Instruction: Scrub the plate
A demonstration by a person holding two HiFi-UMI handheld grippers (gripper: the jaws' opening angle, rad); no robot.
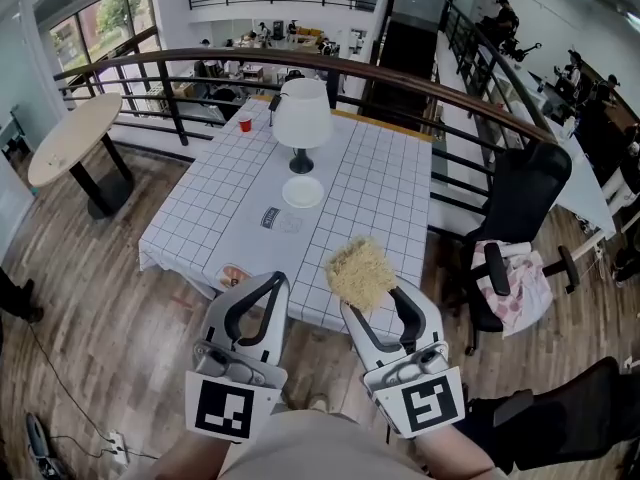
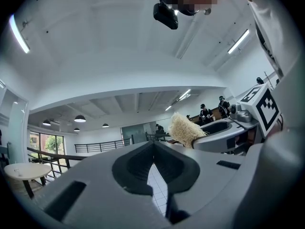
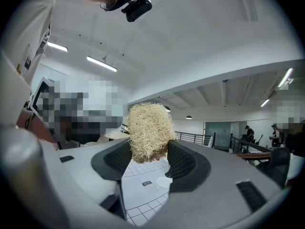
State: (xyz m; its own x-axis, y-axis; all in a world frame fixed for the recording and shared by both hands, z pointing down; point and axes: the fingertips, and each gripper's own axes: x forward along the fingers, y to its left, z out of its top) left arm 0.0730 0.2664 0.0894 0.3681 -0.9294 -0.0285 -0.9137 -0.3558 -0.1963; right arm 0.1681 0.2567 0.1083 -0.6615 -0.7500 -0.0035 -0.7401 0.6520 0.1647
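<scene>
The right claw (image 1: pixel 372 298) is clamped on a straw-coloured scrubber (image 1: pixel 360 271); the left claw (image 1: pixel 268 286) is closed together with nothing between; the white plate (image 1: pixel 303 192) lies on the grid-clothed counter (image 1: pixel 385 193), just beside the lamp (image 1: pixel 302 113) base; wooden floor (image 1: pixel 100 308) surrounds the counter; a curved railing (image 1: pixel 400 78) runs behind it.

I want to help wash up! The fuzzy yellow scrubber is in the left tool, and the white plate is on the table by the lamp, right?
Not quite. The scrubber is clamped in the right tool, as the right gripper view shows; the left tool is shut and empty. The white plate is on the table by the lamp.
</scene>
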